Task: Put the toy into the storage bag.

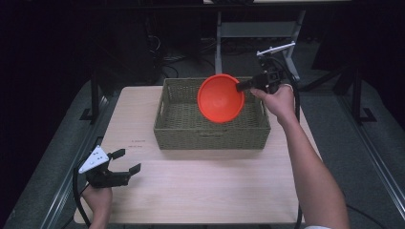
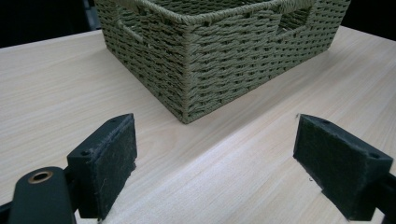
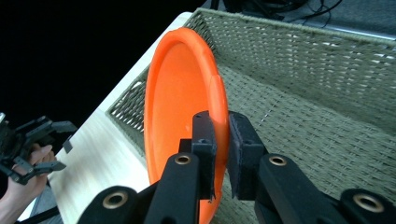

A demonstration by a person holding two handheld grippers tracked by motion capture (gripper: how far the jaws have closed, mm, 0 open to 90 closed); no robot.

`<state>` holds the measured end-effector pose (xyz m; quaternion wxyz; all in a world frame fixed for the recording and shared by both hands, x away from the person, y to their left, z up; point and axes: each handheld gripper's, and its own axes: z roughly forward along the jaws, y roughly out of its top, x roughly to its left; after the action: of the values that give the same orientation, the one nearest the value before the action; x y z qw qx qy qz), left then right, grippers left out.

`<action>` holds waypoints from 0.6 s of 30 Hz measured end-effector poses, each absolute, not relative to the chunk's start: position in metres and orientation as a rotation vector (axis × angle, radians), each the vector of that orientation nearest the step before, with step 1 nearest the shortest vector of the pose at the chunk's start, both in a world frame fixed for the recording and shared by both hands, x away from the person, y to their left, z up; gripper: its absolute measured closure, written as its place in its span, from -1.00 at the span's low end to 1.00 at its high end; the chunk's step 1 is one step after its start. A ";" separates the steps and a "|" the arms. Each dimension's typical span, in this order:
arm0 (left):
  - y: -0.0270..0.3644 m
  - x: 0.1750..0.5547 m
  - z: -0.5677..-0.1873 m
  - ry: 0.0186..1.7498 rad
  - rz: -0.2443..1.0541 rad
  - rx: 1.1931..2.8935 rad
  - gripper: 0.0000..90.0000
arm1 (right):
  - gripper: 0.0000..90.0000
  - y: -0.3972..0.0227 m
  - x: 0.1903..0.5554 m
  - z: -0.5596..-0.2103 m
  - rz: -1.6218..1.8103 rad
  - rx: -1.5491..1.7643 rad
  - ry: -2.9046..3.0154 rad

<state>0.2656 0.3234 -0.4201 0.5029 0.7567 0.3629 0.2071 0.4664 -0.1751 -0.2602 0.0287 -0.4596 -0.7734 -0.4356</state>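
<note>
Orange bowl (image 1: 220, 98) pinched by its rim in the right hand-held gripper (image 1: 242, 86).

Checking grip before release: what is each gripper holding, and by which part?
Right gripper clamps the orange bowl by its rim, over the basket. Left gripper holds nothing.

Looks like a lab or test room. Single pale wooden table (image 1: 200, 191) set on grey carpet, dark all round. Metal stand legs (image 1: 224, 43) and loose cables (image 1: 167, 62) on the floor at 12 o'clock. Dark frame posts (image 1: 94, 98) at 9 o'clock and 3 o'clock.
</note>
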 end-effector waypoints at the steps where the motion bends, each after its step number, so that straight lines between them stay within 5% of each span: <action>1: 0.323 0.266 -0.420 0.876 0.500 1.828 -0.72 | 0.82 -0.175 0.467 -0.260 -1.345 -1.421 -2.388; 18: 0.323 0.265 -0.420 0.875 0.499 1.828 -0.72 | 0.82 -0.172 0.487 -0.278 -1.296 -1.506 -2.379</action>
<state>0.2651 0.3234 -0.4200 0.5033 0.7568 0.3624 0.2065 0.4867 -0.1723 -0.2779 0.0210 -0.4859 -0.7673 -0.4180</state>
